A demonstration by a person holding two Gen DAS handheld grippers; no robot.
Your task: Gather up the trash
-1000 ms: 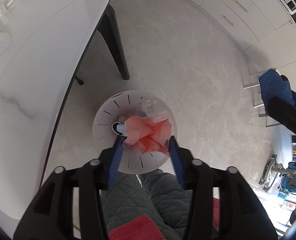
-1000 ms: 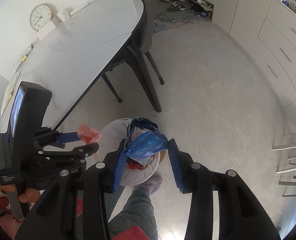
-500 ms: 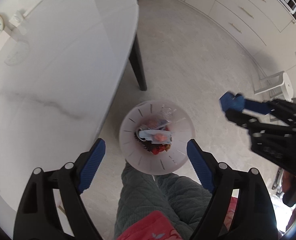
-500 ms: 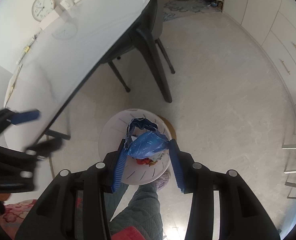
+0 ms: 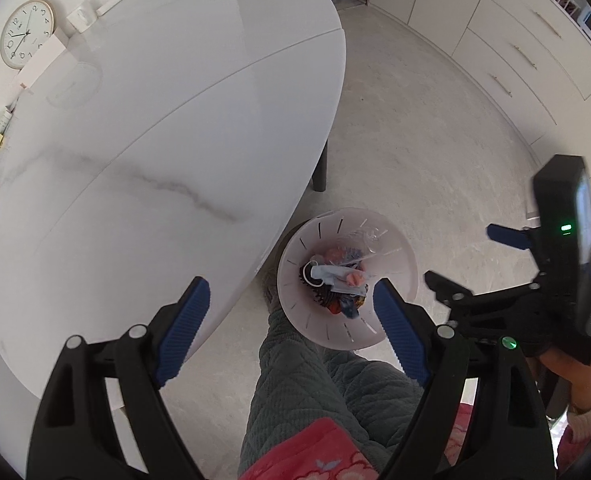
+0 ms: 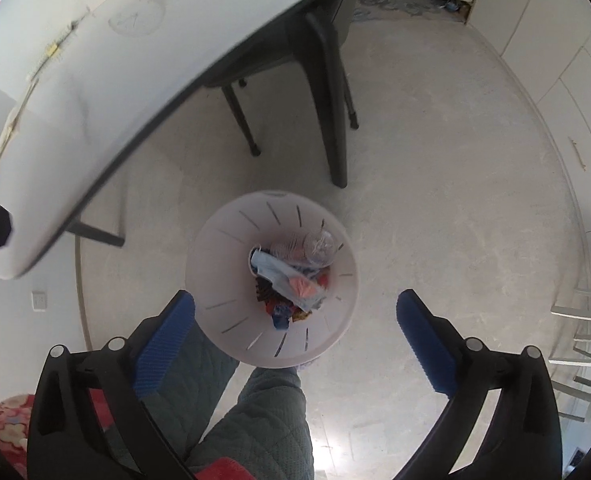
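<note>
A round white slotted trash bin stands on the floor beside the table; it also shows in the right wrist view. Inside lies mixed trash: a pale blue mask, pink paper, clear plastic and dark wrappers, also seen in the left wrist view. My left gripper is open and empty above the bin. My right gripper is open and empty above the bin, and its body shows at the right of the left wrist view.
A white marble-look table reaches over the bin's left side, with dark legs behind. A clock lies at the table's far end. White cabinets line the far wall. The person's quilted legs stand just below the bin.
Both grippers have opened. The pink paper left my left gripper and the blue wrapper left my right gripper; both now lie in the bin. Both grippers have risen.
</note>
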